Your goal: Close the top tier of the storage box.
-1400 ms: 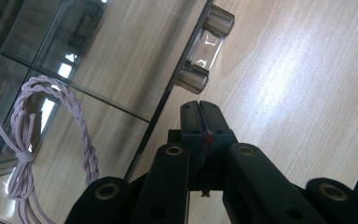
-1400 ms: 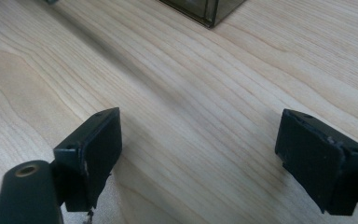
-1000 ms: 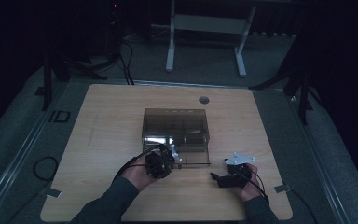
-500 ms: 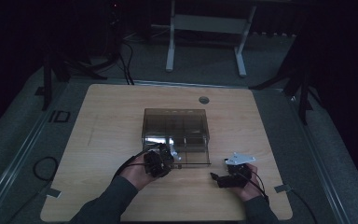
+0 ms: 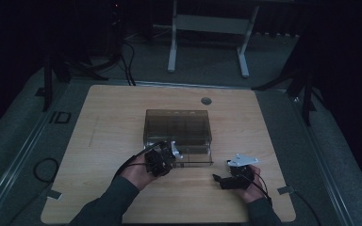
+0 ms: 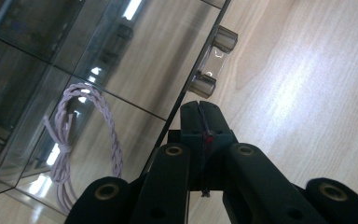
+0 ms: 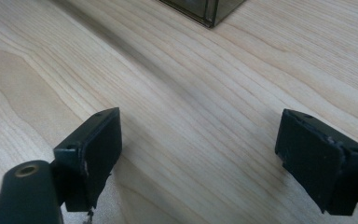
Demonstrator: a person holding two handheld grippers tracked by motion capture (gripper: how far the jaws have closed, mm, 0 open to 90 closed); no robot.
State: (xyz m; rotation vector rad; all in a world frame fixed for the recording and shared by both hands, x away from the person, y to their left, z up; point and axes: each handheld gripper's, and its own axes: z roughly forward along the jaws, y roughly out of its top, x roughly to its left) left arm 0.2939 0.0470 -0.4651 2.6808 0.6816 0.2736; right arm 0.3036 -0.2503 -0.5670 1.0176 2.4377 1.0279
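Observation:
A smoky clear plastic box (image 5: 177, 129) stands at the middle of the wooden table (image 5: 108, 117). Its low tray part juts toward me, and a coil of pale pink twisted cord (image 6: 70, 140) lies inside behind the clear wall (image 6: 121, 56). My left gripper (image 5: 171, 151) is shut at the box's front left; in the left gripper view its tips (image 6: 199, 109) sit just below a small clear handle (image 6: 213, 60) on the front panel's edge. My right gripper (image 5: 219, 180) rests open on the table to the right of the box, nothing between its jaws (image 7: 200, 154).
The box's near corner (image 7: 207, 11) lies ahead of the right gripper. A round grommet hole (image 5: 206, 100) is near the table's far edge. Cables trail from both grippers toward me. Beyond the table stands a white frame (image 5: 207, 28) on dark floor.

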